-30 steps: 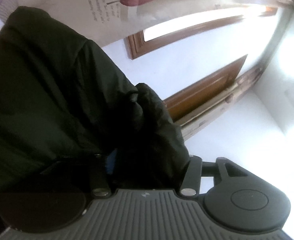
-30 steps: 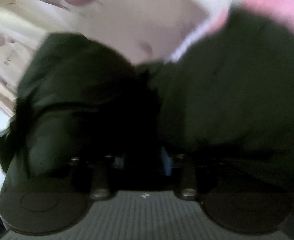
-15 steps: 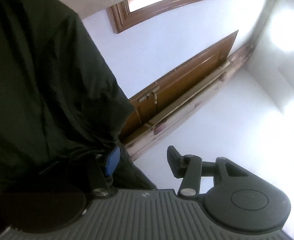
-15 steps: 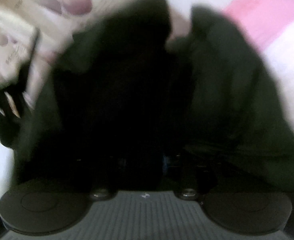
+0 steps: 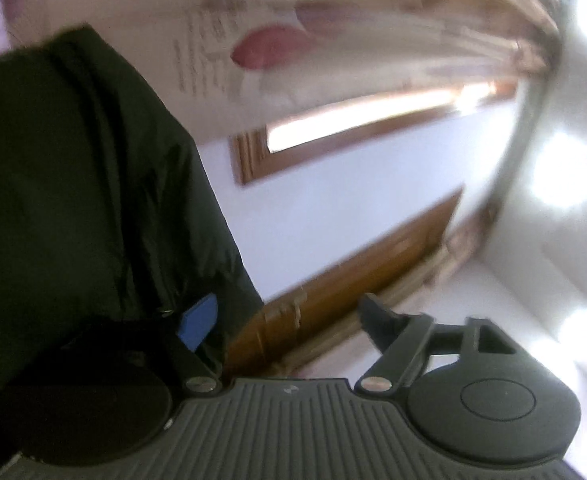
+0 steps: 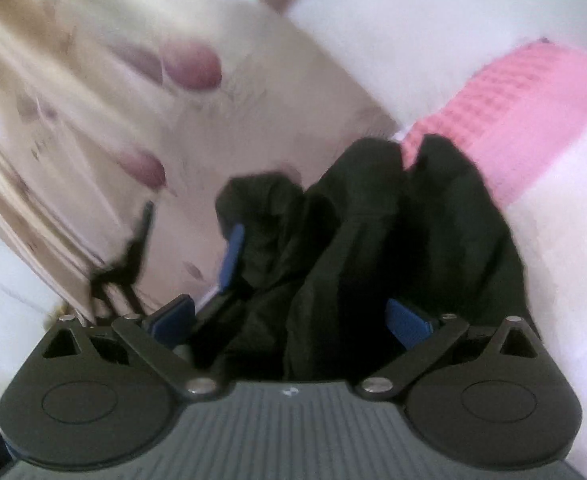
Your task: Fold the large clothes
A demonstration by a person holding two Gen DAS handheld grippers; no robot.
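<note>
Your left gripper (image 5: 289, 320) is opening, dark garment (image 5: 73, 200) beside its left finger. Your right gripper (image 6: 309, 300) is opening, fingers released around the garment at frame centre.

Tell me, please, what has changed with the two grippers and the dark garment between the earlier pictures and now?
Both grippers have let go. The right gripper, shut on the dark garment a second ago, is opening its jaws wide; the cloth lies loose between them. The left gripper is opening too; the garment hangs beside one pad, no longer clamped. The window, door and patterned curtain are unchanged.
</note>
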